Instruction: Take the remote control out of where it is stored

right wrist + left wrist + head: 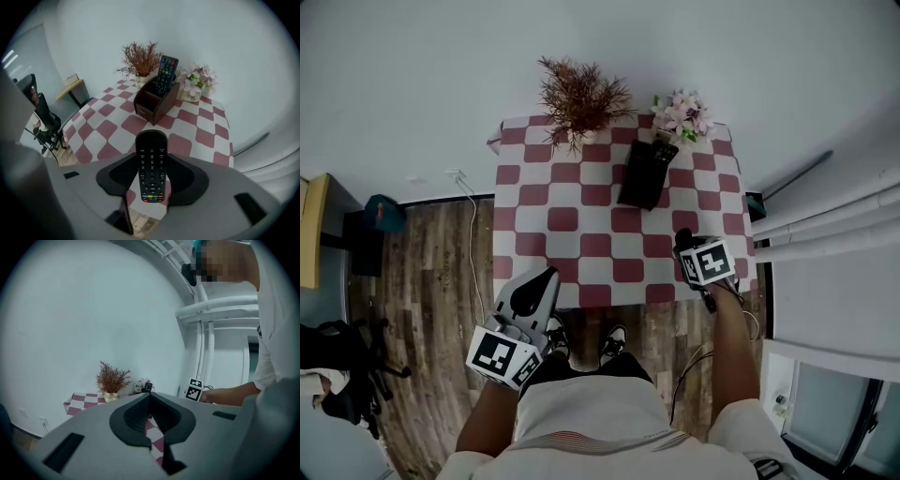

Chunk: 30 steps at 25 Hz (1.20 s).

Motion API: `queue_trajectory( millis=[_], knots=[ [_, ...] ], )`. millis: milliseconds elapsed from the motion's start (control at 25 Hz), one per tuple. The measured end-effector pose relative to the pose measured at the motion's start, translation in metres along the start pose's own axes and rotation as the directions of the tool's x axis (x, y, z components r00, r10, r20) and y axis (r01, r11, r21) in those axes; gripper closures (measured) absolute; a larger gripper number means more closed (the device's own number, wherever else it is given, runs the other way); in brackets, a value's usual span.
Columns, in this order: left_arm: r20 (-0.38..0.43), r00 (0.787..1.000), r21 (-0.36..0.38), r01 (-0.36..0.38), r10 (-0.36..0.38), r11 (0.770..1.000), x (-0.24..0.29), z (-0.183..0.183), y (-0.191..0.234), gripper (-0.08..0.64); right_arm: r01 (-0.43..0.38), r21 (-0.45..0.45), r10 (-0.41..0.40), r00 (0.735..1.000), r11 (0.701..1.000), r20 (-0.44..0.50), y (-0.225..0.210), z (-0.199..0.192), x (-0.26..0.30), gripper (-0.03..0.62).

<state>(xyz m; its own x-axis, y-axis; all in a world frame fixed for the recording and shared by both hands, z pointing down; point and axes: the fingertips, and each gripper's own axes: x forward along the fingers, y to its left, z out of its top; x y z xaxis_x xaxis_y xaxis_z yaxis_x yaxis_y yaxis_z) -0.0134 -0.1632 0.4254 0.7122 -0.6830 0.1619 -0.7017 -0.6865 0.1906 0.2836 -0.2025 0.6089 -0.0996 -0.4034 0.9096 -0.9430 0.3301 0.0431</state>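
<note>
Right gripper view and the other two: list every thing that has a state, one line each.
right claw: shut on the black remote control with coloured buttons
left claw: shut, empty
second black remote control: standing upright in the dark brown wooden box
dark brown wooden box: upright on the red-and-white checked tablecloth
dried brown potted plant: upright

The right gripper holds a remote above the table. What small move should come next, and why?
Probably lower the right gripper a little and set the remote control on the checked table. Its jaws are clamped on the remote's sides, well clear of the brown holder, where a second remote stands, so the taking out looks done.
</note>
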Motion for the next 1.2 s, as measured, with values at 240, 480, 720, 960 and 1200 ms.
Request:
queue_trajectory(
  millis=[240,480,720,960,1200],
  knots=[
    [0.003,0.999,-0.011,-0.037,0.037,0.999,-0.005,-0.003,0.002,0.554,-0.024,-0.118,0.006,0.988,0.993,-0.152,0.011,-0.017,0.042,0.394],
    [0.012,0.997,-0.021,-0.078,0.078,0.997,-0.013,-0.001,0.011,0.554,-0.040,-0.217,-0.012,0.973,0.975,-0.233,0.022,-0.022,0.069,0.394],
    [0.012,0.995,-0.028,-0.100,0.101,0.995,-0.017,-0.002,0.018,0.554,-0.058,-0.227,0.004,0.973,0.972,-0.231,0.027,-0.024,0.080,0.393],
    [0.013,0.996,-0.034,-0.088,0.088,0.996,-0.018,-0.001,0.017,0.554,-0.060,-0.180,0.028,0.984,0.982,-0.178,0.027,-0.024,0.081,0.391],
    [0.027,0.998,-0.006,-0.060,0.060,0.998,-0.017,0.014,0.009,0.554,-0.024,-0.048,0.027,0.999,0.999,0.046,0.022,0.003,0.037,0.382]
  ],
)
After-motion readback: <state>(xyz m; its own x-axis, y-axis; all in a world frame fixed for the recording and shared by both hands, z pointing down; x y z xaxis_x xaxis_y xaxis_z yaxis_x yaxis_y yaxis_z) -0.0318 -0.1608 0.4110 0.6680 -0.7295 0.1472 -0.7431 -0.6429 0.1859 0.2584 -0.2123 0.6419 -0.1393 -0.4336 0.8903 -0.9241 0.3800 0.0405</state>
